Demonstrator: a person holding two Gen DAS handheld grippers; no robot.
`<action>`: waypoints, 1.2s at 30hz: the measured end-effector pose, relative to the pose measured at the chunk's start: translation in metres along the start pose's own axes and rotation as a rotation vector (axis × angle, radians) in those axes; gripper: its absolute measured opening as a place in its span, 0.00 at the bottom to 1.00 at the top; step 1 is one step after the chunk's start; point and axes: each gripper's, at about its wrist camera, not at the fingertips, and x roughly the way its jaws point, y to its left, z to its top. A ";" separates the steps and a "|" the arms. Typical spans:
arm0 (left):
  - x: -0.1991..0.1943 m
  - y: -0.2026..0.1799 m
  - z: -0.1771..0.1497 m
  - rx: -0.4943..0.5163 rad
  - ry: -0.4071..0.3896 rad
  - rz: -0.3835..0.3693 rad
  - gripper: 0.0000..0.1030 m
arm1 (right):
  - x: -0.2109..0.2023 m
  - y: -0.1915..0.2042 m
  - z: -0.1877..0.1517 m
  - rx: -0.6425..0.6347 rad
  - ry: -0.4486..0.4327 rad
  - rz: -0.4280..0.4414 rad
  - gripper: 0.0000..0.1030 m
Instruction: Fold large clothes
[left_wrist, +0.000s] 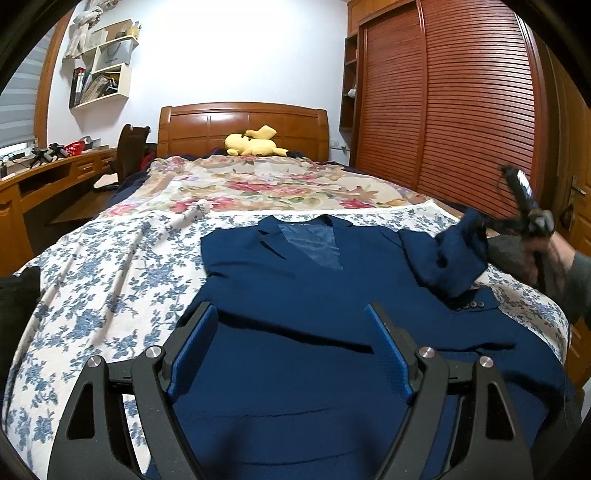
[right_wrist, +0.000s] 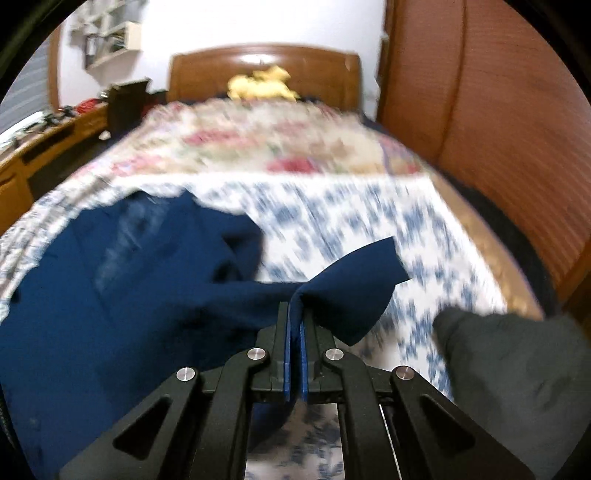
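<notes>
While the left gripper (left_wrist: 291, 321) gapes above the jacket (left_wrist: 314, 332), the right gripper (right_wrist: 294, 317) pinches its sleeve (right_wrist: 354, 288).

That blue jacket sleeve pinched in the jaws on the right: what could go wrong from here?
1. The right gripper pinches only a small bunch of the sleeve, so the cloth may slip out as it is carried over.
2. The left gripper hangs open above the jacket, with nothing pinning it, so pulling the sleeve may drag the whole jacket askew.
3. The sleeve is already crumpled and may land creased.
</notes>
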 end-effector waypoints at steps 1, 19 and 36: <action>-0.003 0.002 0.000 -0.002 -0.003 0.004 0.79 | -0.017 0.007 0.009 -0.007 -0.046 0.020 0.03; -0.044 0.039 -0.007 -0.047 -0.038 0.077 0.79 | -0.137 0.152 0.010 -0.253 -0.194 0.331 0.03; -0.040 0.032 -0.011 -0.015 -0.019 0.081 0.79 | -0.114 0.150 -0.025 -0.268 0.001 0.446 0.41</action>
